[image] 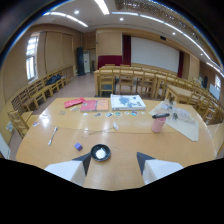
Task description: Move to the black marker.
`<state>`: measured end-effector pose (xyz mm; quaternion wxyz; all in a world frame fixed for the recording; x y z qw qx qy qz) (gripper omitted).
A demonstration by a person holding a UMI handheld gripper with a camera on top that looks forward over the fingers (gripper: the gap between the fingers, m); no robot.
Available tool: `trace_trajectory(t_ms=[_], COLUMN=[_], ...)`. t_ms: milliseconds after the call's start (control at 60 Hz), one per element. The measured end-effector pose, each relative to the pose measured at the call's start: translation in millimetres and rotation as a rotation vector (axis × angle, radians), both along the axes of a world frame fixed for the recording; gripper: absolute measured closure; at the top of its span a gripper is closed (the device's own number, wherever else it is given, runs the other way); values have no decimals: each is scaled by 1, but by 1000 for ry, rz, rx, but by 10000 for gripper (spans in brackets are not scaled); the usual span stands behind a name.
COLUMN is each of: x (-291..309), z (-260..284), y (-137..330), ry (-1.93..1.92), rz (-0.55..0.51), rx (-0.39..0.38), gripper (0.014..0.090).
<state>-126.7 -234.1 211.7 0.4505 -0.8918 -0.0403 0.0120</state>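
one black dish (100, 152), perhaps white-filled, between parted jaws

- The rear of the gripper (114, 164) is lost in the black border; only its two finger tips are seen, spread apart.
- The small pieces in a row (111, 114) on the table (60, 135) cannot be identified.
- The near edge of the dish (100, 152) is partly covered by one finger.

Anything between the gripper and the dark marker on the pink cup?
Gripper view: only bare table between gripper and marker atop pink cup; black dish sits aside, by the open fingers.
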Motion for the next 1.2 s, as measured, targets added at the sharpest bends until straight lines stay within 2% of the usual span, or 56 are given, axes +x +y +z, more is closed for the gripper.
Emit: trace_trajectory(t_ms=[17, 183, 350, 633, 800, 967, 1117, 1200], x=[7, 9, 24, 110, 173, 228, 255, 263], z=[14, 19, 4, -25, -32, -32, -38, -45], y=[-3, -15, -20, -3, 49, 130, 199, 227], ry=[-1, -4, -13, -46, -65, -59, -38, -24], rz=[2, 15, 13, -45, -69, -72, -60, -51], rx=[-2, -11, -26, -60, -42, 9, 30, 17], gripper=[185, 185, 184, 186, 181, 181, 183, 186])
